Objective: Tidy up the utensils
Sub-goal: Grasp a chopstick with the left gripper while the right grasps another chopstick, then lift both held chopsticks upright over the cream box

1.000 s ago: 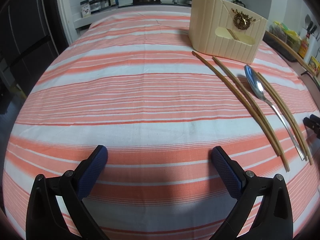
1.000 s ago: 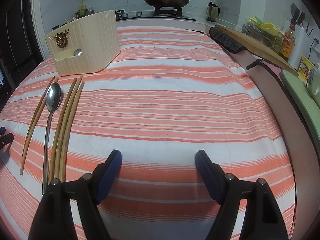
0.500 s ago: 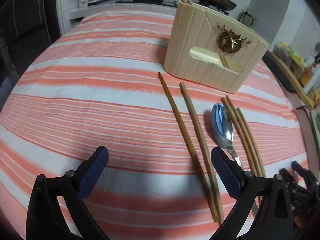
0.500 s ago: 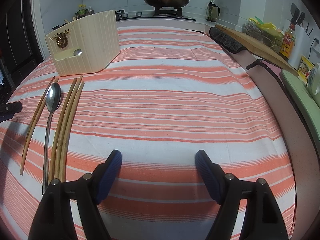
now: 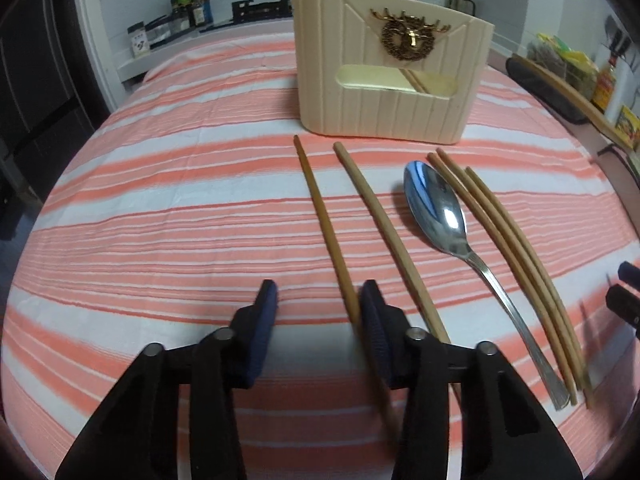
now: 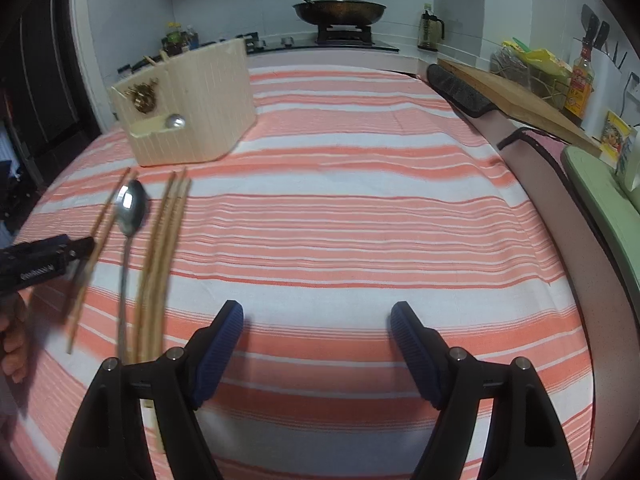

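Observation:
A cream utensil holder [image 5: 390, 68] stands on the striped cloth; it also shows in the right wrist view [image 6: 188, 108]. In front of it lie several wooden chopsticks [image 5: 328, 232] and a steel spoon [image 5: 436, 208]. My left gripper [image 5: 318, 304] is low over the cloth, partly closed. Its right finger [image 5: 370, 320] touches the leftmost chopstick, which lies between the fingers. My right gripper [image 6: 316, 320] is open and empty, right of the chopsticks [image 6: 160, 248] and spoon [image 6: 130, 208]. The left gripper's body shows in the right wrist view [image 6: 44, 264].
A wooden cutting board [image 6: 516, 96] and a dark mat lie at the right table edge. A wok [image 6: 340, 10] sits on the stove behind. Bottles [image 5: 188, 8] stand at the back left, and a sauce bottle [image 6: 580, 80] at the right.
My left gripper has moved right and forward to the leftmost chopstick and its fingers have narrowed around it. My right gripper has shifted closer to the utensils, still open.

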A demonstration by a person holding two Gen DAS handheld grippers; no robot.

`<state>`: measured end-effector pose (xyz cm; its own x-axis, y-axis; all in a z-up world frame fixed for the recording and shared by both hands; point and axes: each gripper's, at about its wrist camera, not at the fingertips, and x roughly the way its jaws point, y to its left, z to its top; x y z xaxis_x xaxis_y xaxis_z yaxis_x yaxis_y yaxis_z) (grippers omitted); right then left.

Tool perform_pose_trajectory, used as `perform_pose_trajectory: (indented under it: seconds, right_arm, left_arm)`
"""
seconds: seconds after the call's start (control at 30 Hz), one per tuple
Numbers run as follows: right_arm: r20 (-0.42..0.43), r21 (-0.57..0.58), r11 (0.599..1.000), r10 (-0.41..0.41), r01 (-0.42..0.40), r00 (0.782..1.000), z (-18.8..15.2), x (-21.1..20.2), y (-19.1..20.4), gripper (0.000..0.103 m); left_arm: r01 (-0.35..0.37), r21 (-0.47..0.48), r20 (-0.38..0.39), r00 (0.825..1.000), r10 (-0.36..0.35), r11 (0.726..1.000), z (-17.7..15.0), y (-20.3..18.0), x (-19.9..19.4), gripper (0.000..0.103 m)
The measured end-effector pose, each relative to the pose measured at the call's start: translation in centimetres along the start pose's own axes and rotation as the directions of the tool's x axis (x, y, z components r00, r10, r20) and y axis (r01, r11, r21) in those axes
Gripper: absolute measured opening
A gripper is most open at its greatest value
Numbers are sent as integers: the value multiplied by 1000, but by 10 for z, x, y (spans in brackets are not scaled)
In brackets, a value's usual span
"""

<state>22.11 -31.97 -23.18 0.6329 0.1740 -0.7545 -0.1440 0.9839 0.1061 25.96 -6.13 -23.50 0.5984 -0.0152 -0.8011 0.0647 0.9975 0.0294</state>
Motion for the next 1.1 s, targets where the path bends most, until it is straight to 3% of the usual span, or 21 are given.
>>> perform_pose_trajectory:
  seconds: [0.03,0.07,0.1,0.17,0.37,0.53,0.67,0.8,0.97,1.0,1.07,1.1]
  right_arm:
    - [-20,-9,999,46,-46,999,3,0,9,70]
    - [-45,-24,996,87,-89,995,6,2,18,55]
    - [-71,-38,992,113,-116,991,9,6,26,48]
    - [-113,-62,986,144,-152,983,15,16,40,30]
    - [-199,-80,976,184,-203,962,27,42,60,9]
    - [-259,-85,982,140,-167,956,33,53,64,6]
    - [-283,-155,979,86,-134,955,35,55,72,6]
    - [-253,-193,981,-41,-9,967,28,47,67,6]
    - [-238,-229,970,-139,83,961,4,24,42,7]
    - [-244,-222,973,-124,69,962,2,21,38,7]
    - [-260,-192,981,-93,43,961,1,18,30,11]
    - [-276,-175,984,-71,23,959,3,19,27,16]
  left_arm:
    - [1,19,4,1000,-1,1000,-2,-3,-2,25]
    - [3,32,7,1000,-4,999,-4,-4,-4,21]
    - [5,41,9,1000,-6,999,-6,-5,-5,14]
    - [7,48,6,1000,-7,999,-8,-5,-8,10]
    - [27,13,-4,1000,-27,1000,-14,10,-11,9]
    - [36,8,-10,999,-36,999,-19,17,-14,7]
    - [61,-27,-26,998,-61,998,-22,28,-18,5]
    - [82,-64,-47,995,-85,995,-37,50,-28,4]
    - [108,-68,-95,989,-114,992,-62,76,-49,5]
    - [119,-61,-108,986,-125,991,-63,78,-50,9]
    - [178,-58,-138,973,-185,982,-58,81,-49,29]
    - [196,-58,-148,968,-202,979,-54,82,-47,53]
